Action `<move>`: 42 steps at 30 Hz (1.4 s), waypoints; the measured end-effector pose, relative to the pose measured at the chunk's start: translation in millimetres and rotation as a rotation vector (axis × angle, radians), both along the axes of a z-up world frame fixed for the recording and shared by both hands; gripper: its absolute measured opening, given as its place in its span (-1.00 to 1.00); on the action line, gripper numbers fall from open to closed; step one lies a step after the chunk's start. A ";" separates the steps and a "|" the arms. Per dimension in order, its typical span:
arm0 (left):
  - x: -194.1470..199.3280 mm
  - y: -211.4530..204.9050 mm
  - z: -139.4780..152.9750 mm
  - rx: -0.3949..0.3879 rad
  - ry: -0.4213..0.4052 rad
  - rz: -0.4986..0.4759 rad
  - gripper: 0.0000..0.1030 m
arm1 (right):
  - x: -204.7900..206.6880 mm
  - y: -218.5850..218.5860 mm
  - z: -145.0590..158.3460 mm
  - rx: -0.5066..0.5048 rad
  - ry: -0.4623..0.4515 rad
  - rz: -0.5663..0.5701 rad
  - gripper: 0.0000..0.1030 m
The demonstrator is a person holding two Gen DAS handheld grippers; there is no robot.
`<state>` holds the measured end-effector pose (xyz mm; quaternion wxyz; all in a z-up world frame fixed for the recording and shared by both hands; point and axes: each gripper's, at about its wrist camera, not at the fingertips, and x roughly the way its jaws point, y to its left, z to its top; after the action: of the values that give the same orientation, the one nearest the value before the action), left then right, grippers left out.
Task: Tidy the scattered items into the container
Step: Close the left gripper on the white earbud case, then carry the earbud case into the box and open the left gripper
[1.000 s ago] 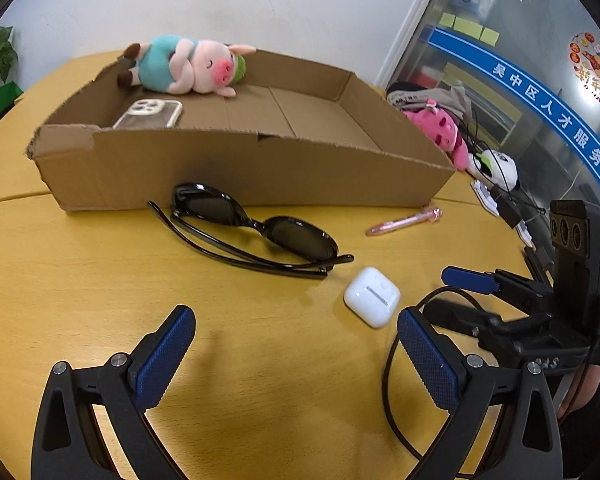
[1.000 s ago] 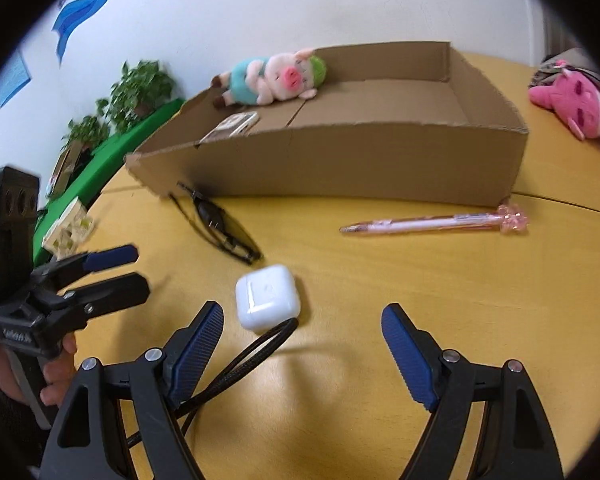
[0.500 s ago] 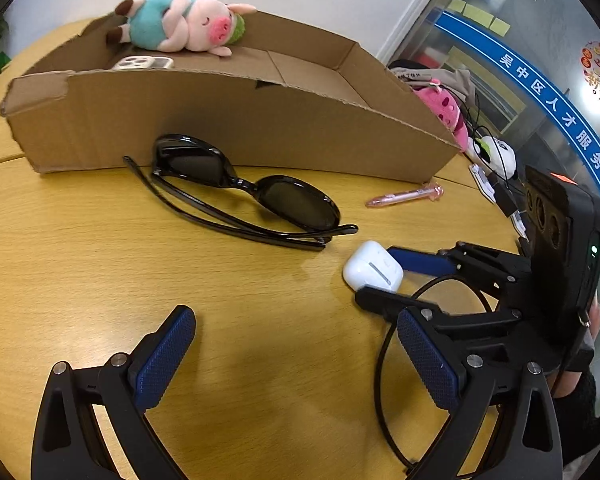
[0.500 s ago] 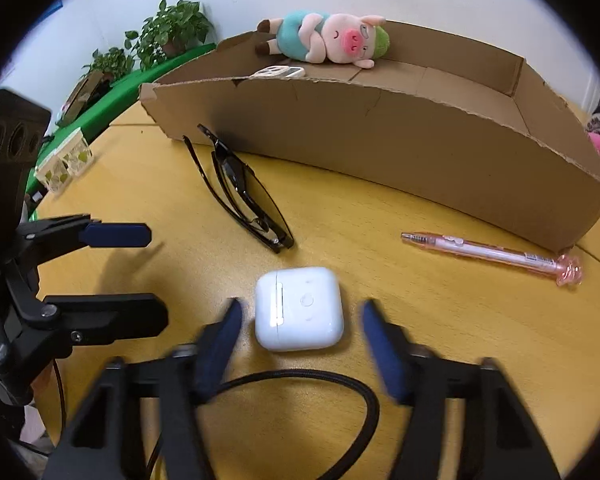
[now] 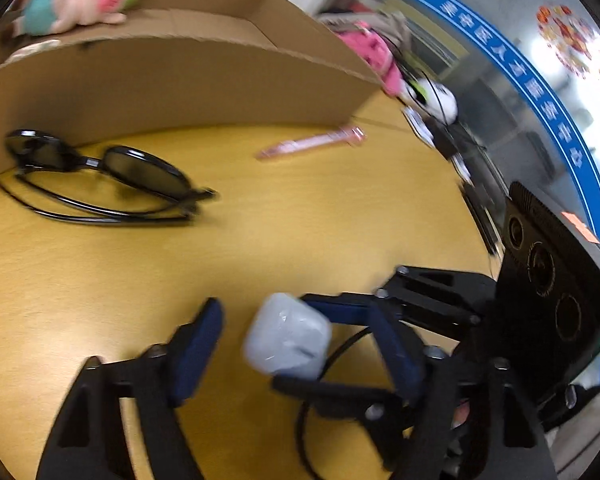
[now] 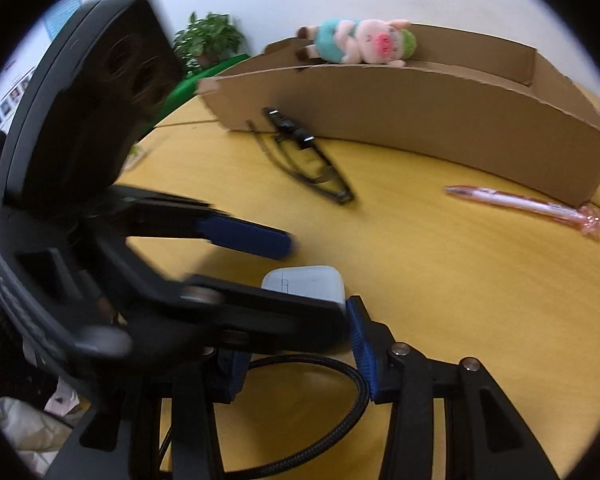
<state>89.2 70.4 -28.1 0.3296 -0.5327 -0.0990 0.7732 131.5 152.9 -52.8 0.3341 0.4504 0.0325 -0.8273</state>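
A white earbud case (image 5: 286, 338) (image 6: 306, 286) sits on the yellow table. My right gripper (image 6: 296, 354) is shut on it, one blue pad on each side. My left gripper (image 5: 296, 348) is open and straddles the same case, crossing the right gripper. Black sunglasses (image 5: 100, 178) (image 6: 306, 160) and a pink pen (image 5: 312, 145) (image 6: 528, 203) lie on the table before the cardboard box (image 5: 180, 80) (image 6: 420, 116). A plush pig (image 5: 76, 0) (image 6: 360, 42) lies in the box.
A pink plush toy (image 5: 374, 54) and a white round object (image 5: 440, 100) with cables lie beyond the box's right end. A black cable (image 6: 320, 412) loops under the right gripper. Green plants (image 6: 208, 40) stand at the far left.
Both grippers moved in on the earbud case. The right gripper closed on it, and the left gripper now overlaps it around the same case.
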 end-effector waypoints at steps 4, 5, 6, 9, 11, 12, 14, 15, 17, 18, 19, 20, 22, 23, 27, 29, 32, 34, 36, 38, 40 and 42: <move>6.6 6.4 2.0 -0.076 0.019 -0.013 -0.03 | 5.1 -0.2 0.4 -0.004 0.005 -0.004 -0.17; 6.5 5.9 2.3 -0.098 0.022 -0.007 -0.11 | 5.8 -0.2 0.4 -0.001 0.008 -0.002 -0.17; 6.7 4.3 2.3 -0.094 0.014 -0.005 -0.12 | 7.3 -1.2 0.5 0.006 0.012 0.001 -0.17; 8.9 2.1 2.4 -0.097 0.012 0.004 -0.12 | 11.6 -4.7 1.7 0.020 0.024 0.008 -0.17; 10.2 1.0 2.3 -0.099 0.010 0.006 -0.12 | 10.7 -5.2 1.8 0.019 0.022 0.011 -0.17; 10.0 0.5 2.3 -0.098 0.005 0.008 -0.12 | 10.6 -5.7 2.1 0.020 0.021 0.014 -0.17; 8.5 -0.5 2.2 -0.093 -0.002 0.013 -0.12 | 9.3 -7.2 3.2 0.025 0.023 0.016 -0.17; 8.6 -1.1 3.4 -0.092 -0.002 0.014 -0.12 | 9.1 -8.0 4.6 0.029 0.025 0.017 -0.17; 7.6 0.0 9.3 -0.097 0.015 0.013 -0.12 | 7.4 -9.2 8.9 0.031 0.034 0.018 -0.17; 7.4 -0.4 14.2 -0.100 0.026 0.014 -0.12 | 7.0 -9.3 11.5 0.031 0.040 0.019 -0.17; 6.2 -1.5 18.0 -0.101 0.034 0.015 -0.12 | 6.6 -9.2 15.0 0.029 0.047 0.021 -0.17; 5.7 -2.8 22.4 -0.103 0.042 0.017 -0.12 | 6.6 -9.2 18.9 0.028 0.054 0.023 -0.17; 2.1 -3.3 35.5 -0.110 0.066 0.018 -0.12 | 3.4 -10.8 29.6 0.025 0.071 0.025 -0.17; 0.7 -4.0 41.5 -0.113 0.078 0.018 -0.12 | 1.5 -12.3 35.2 0.024 0.081 0.026 -0.17; -11.3 -8.0 70.8 -0.127 0.132 0.024 -0.12 | -10.6 -17.0 62.4 0.011 0.124 0.031 -0.17; -18.3 -11.0 85.9 -0.135 0.162 0.025 -0.12 | -19.0 -18.5 75.8 0.002 0.143 0.032 -0.17; -32.7 -14.8 105.8 -0.137 0.192 0.029 -0.12 | -32.2 -24.4 94.8 0.001 0.175 0.035 -0.17; -44.0 -19.4 118.0 -0.145 0.213 0.029 -0.12 | -42.4 -29.5 107.1 0.005 0.196 0.042 -0.17; -54.1 -23.6 127.3 -0.152 0.226 0.031 -0.13 | -54.5 -33.9 117.4 0.000 0.205 0.050 -0.17; -67.0 -30.8 136.8 -0.158 0.236 0.039 -0.13 | -67.5 -38.1 125.7 -0.007 0.207 0.058 -0.17; -83.5 -40.0 144.9 -0.158 0.239 0.046 -0.13 | -81.5 -43.0 132.6 -0.010 0.209 0.067 -0.17; -96.1 -47.7 148.8 -0.155 0.235 0.051 -0.13 | -96.0 -48.7 137.5 -0.011 0.207 0.075 -0.17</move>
<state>-7.0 22.7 120.6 0.2771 -0.4599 -0.0130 0.8435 35.6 104.2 84.7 0.3623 0.3593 0.0790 -0.8564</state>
